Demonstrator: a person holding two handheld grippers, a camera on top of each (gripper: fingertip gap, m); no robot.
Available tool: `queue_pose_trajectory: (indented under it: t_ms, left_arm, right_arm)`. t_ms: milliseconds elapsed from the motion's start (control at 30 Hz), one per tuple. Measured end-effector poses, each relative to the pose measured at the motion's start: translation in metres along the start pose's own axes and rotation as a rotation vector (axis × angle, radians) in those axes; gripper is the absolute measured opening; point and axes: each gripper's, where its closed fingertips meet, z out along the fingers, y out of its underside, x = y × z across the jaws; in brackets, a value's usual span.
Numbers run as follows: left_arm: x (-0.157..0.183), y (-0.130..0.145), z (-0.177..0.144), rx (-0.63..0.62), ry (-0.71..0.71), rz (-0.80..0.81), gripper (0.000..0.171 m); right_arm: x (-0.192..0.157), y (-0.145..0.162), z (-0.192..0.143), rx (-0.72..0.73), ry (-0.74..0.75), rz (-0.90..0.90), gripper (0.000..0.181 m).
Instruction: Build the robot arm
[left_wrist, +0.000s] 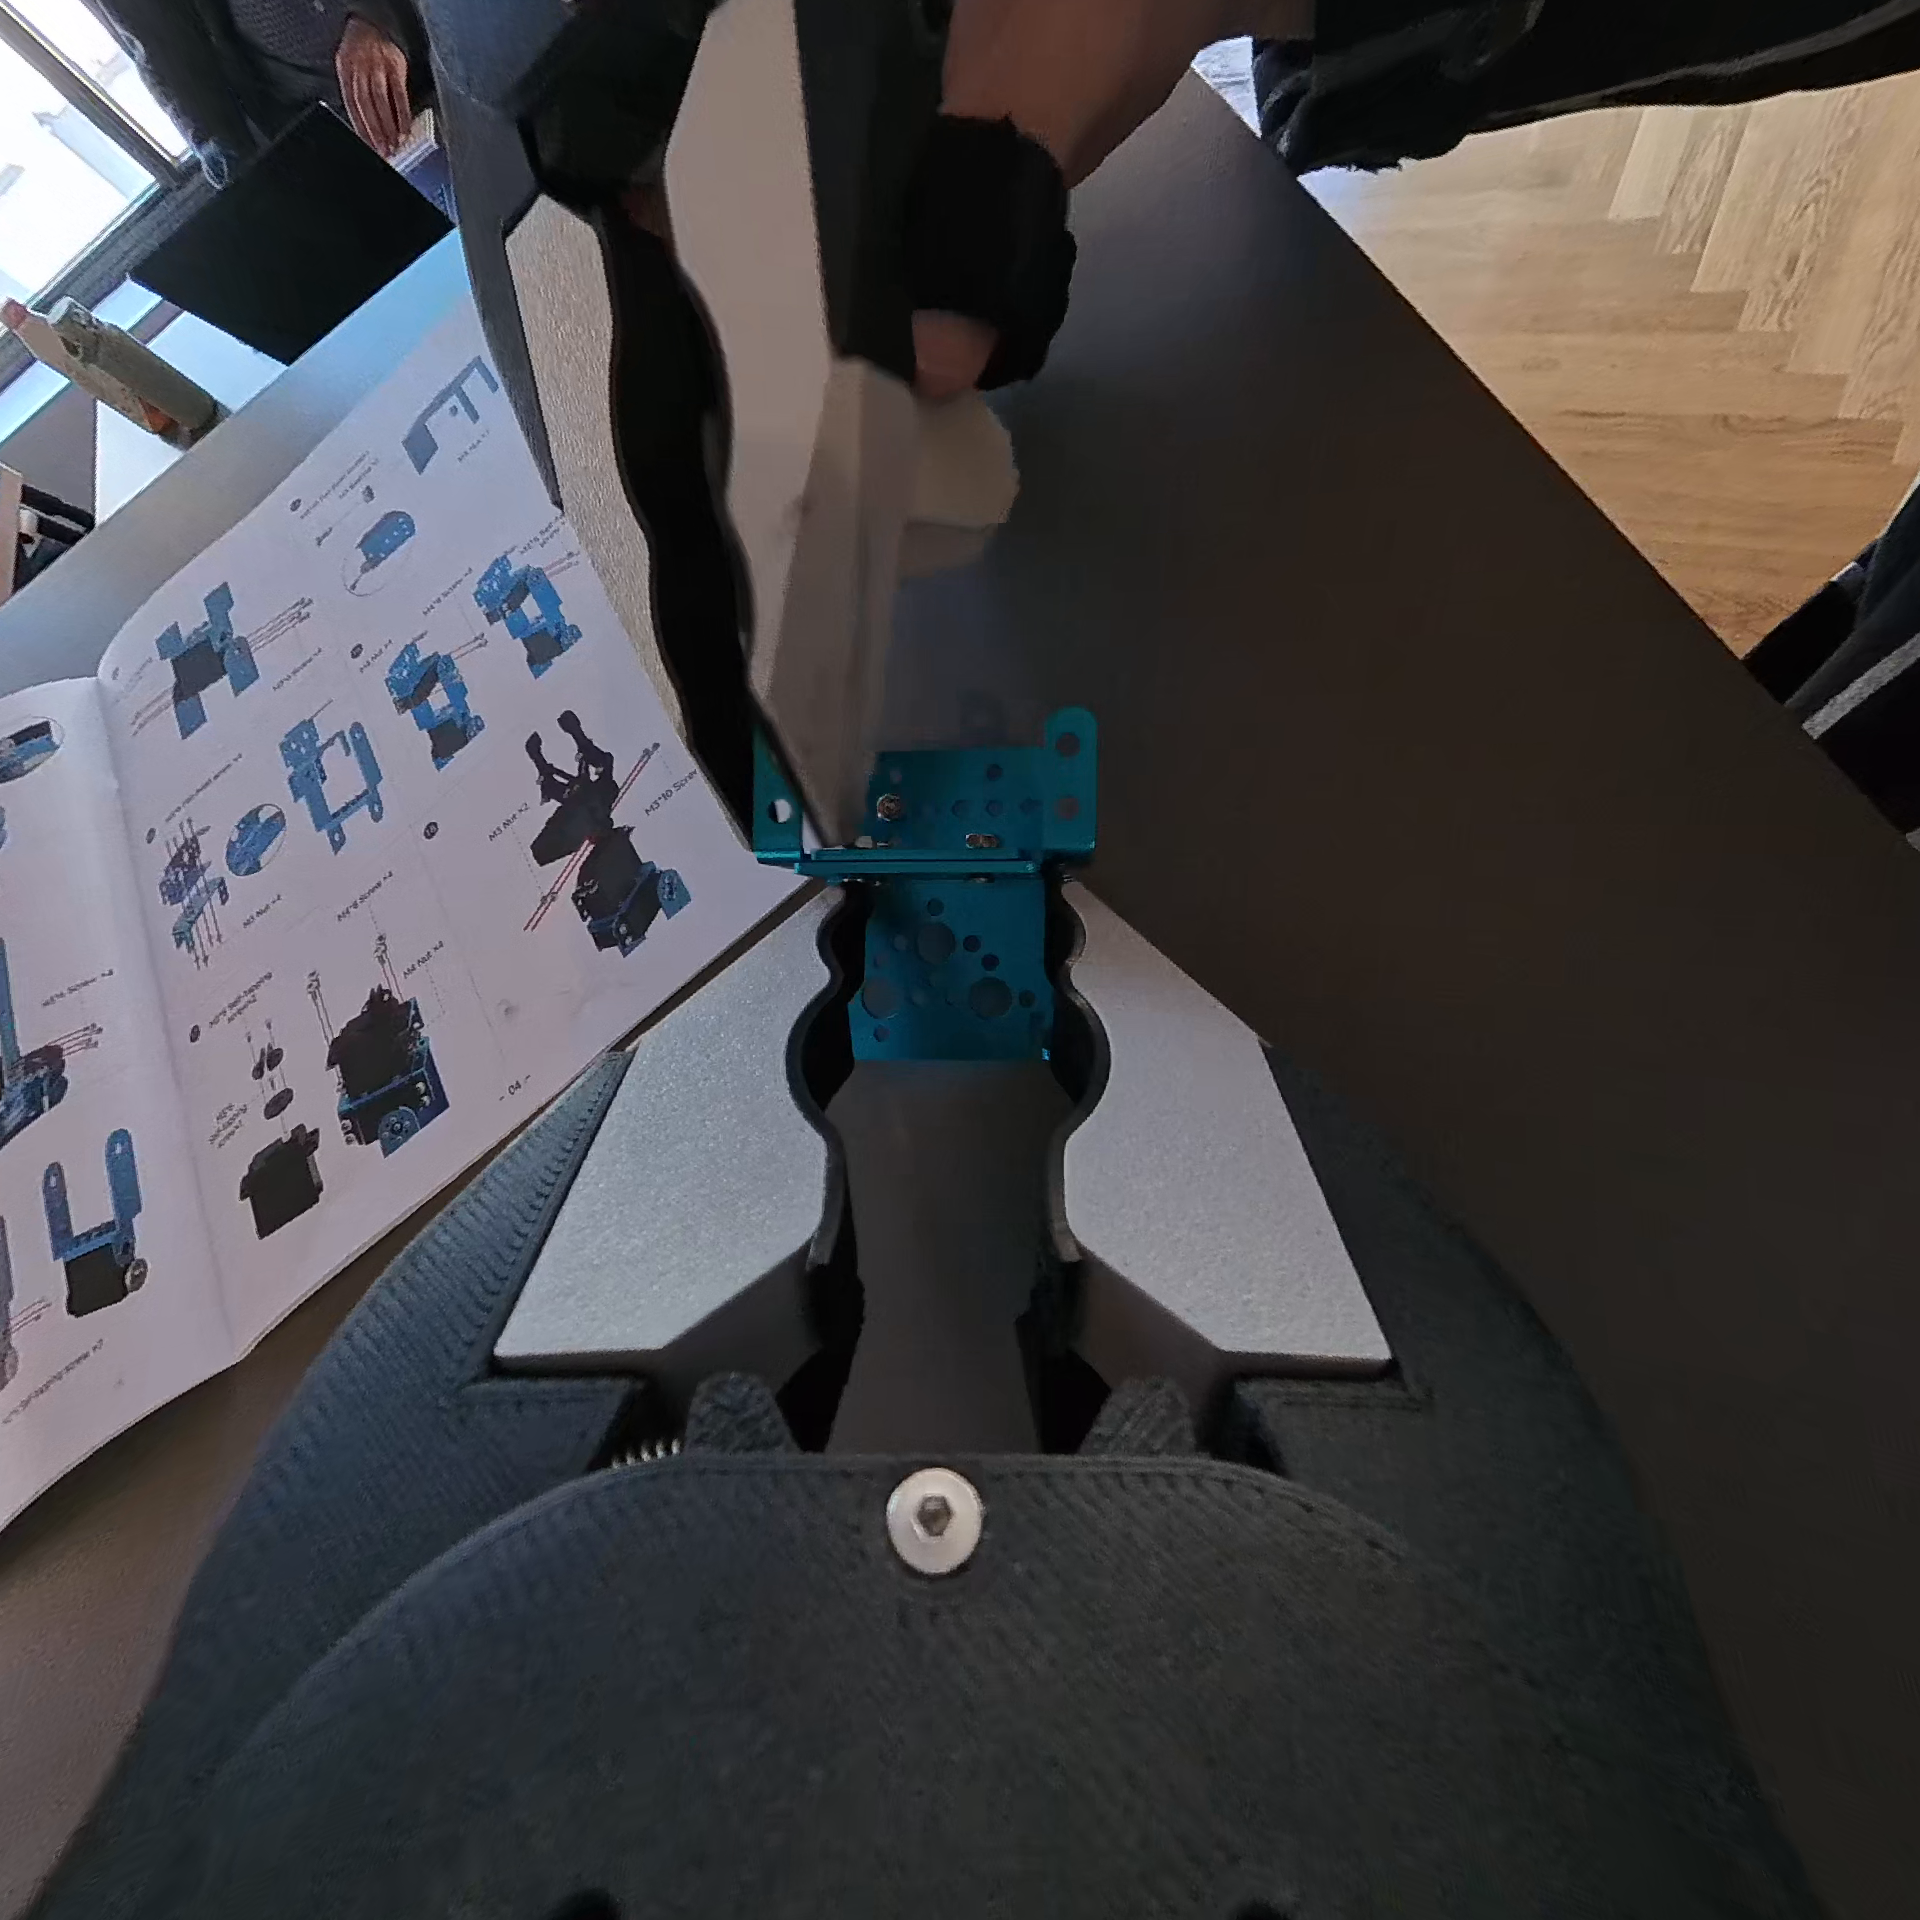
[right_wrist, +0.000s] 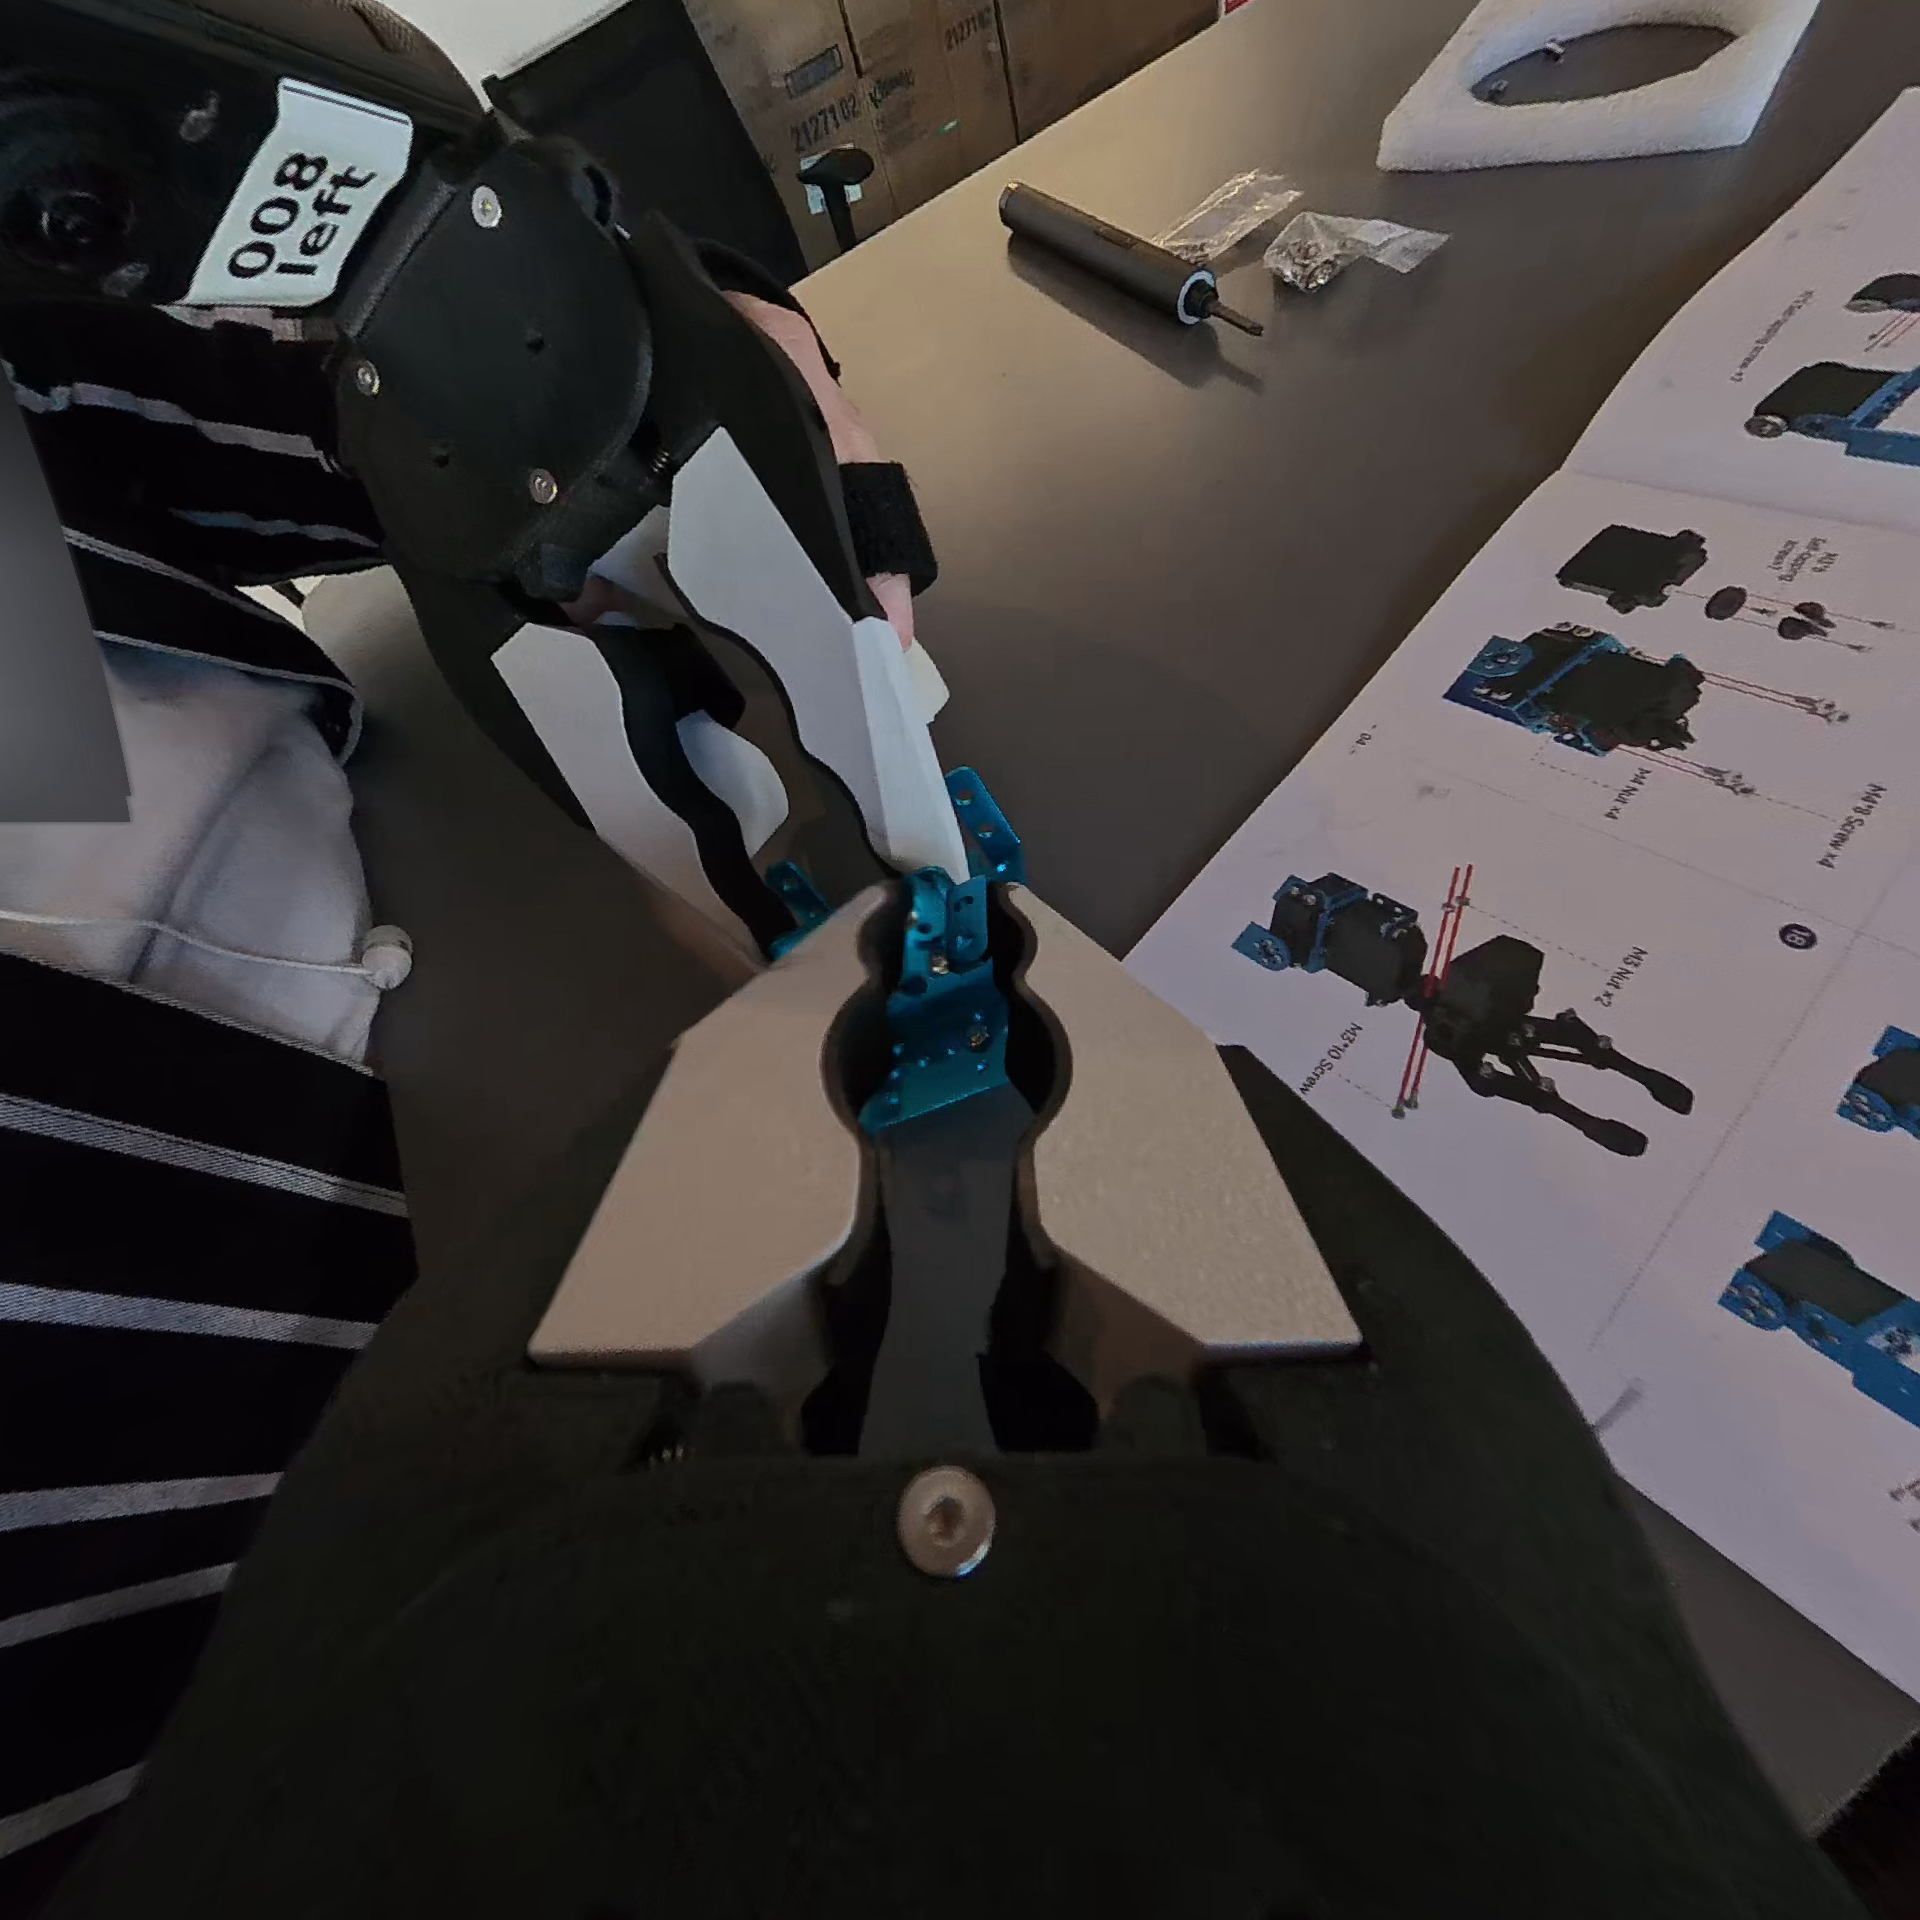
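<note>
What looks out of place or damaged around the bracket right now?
Nothing stands out. The left hand-held gripper and right hand-held gripper both clamp the blue bracket; the screwdriver, screw bags and open booklet lie undisturbed on the table.

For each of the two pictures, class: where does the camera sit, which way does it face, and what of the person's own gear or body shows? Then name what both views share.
Left wrist view: sits behind the left gripper, faces along its fingers across the dark table; shows the blue metal bracket clamped, the other gripper and a gloved hand beyond.
Right wrist view: sits behind the right gripper, faces toward the person's striped sleeve; shows the left gripper opposite.
Shared: the bracket, both grippers, the open instruction booklet, the table.
</note>
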Motion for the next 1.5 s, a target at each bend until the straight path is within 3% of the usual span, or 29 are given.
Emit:
queue_pose_trajectory:
  t_ms: [100,267,567,733,1000,1100,1367,1500]
  left_arm:
    - [-0.0007,0.0007,0.0002,-0.002,0.001,-0.009,0.034]
    - [-0.0003,0.0009,0.0003,-0.003,0.000,-0.007,0.034]
    - [0.0008,-0.0015,0.0010,0.005,-0.004,-0.001,0.034]
    - [0.0003,-0.0009,0.0012,0.004,0.001,-0.008,0.034]
    - [-0.0001,0.0000,0.0019,0.003,0.004,-0.005,0.034]
    - [0.0002,-0.0014,0.0020,0.010,0.001,-0.003,0.034]
    - [-0.0008,-0.0001,0.0014,0.005,-0.010,0.000,0.033]
    - [-0.0004,-0.0003,0.0018,0.002,-0.007,0.003,0.033]
  right_arm:
    - [-0.0034,0.0007,0.0009,-0.008,-0.027,0.019,0.026]
    - [-0.0005,0.0028,0.0013,-0.029,0.033,-0.054,0.020]
    - [0.0012,0.0015,-0.0014,0.012,0.011,0.008,0.008]
    - [-0.0061,0.0020,-0.0014,0.021,-0.053,0.038,0.024]
    - [-0.0011,0.0029,-0.0007,0.000,-0.009,-0.001,0.018]
    - [0.0024,0.0019,-0.0014,0.015,0.003,0.002,0.008]
    - [-0.0040,0.0005,-0.0010,0.033,-0.064,0.043,0.022]
    - [-0.0003,0.0026,-0.0006,0.004,0.002,-0.032,0.019]
